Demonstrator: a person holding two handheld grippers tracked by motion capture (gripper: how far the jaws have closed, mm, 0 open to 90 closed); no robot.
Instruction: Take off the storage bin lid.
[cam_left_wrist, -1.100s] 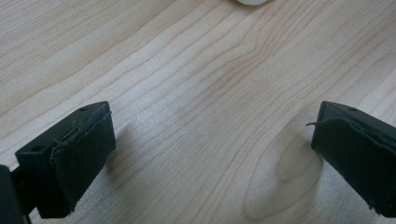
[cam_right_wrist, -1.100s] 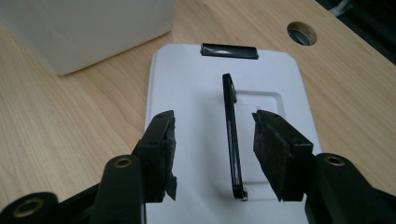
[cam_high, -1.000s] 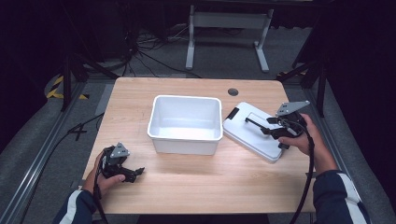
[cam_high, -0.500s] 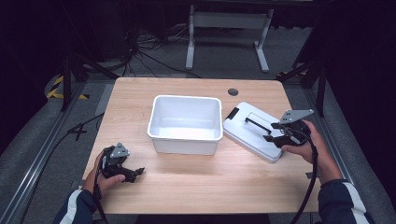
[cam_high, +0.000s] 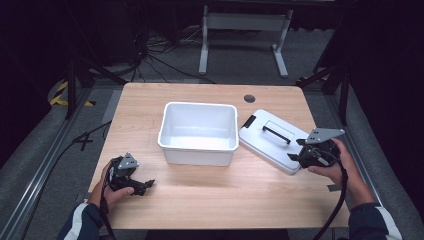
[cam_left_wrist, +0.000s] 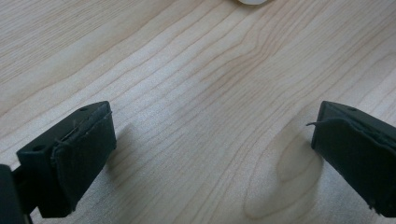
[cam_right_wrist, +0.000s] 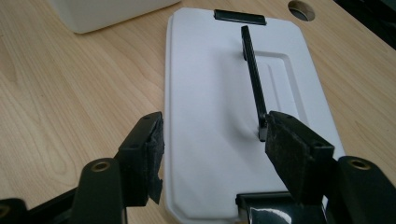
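Observation:
An empty white bin stands in the middle of the wooden table. To its right a white lid with a black handle lies flat. My right gripper hovers low over the lid's near right end, open, with nothing between its jaws. In the right gripper view the lid and its handle stretch away ahead of the right gripper. My left gripper rests open at the table's front left; in the left gripper view the left gripper spans bare wood.
A round cable hole sits near the table's far edge. Behind the table, cables and a metal stand lie on the dark floor. Dark rails flank the table on both sides.
My right gripper has drawn back toward the person and down, from over the lid's handle to the lid's near right end. The left gripper has stayed put.

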